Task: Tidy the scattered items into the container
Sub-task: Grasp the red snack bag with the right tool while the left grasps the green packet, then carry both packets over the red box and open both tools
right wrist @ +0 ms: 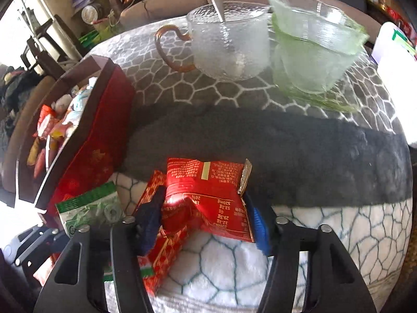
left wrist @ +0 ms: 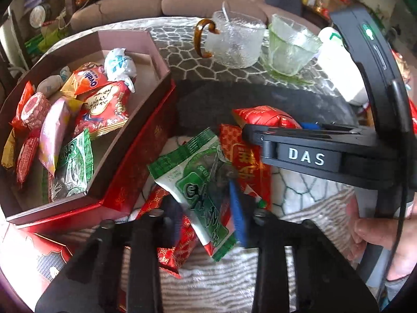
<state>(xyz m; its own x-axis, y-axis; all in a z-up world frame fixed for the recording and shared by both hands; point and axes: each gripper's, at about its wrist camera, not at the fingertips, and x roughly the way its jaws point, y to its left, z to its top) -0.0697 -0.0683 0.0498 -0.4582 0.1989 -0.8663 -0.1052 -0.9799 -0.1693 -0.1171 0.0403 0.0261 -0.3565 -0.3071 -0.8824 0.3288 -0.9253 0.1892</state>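
Observation:
My left gripper (left wrist: 206,214) points down at a pile of snack packets on the patterned cloth. Its blue pads pinch a green-and-white packet (left wrist: 198,190) from both sides. My right gripper (right wrist: 204,221) is shut on a red packet (right wrist: 208,193), which bulges between its pads; the same red packet (left wrist: 263,116) shows beside that tool's black housing marked DAS (left wrist: 299,156). A red-and-gold packet (right wrist: 161,255) lies under both. The red box (left wrist: 135,156) with a brown inside stands to the left and holds several packets.
A glass mug with an amber handle and a spoon (left wrist: 234,39) and a green glass bowl (left wrist: 292,47) stand behind the pile. A white tub (left wrist: 338,60) is at the right. A hand (left wrist: 378,237) grips the right tool. A sofa lies beyond the table.

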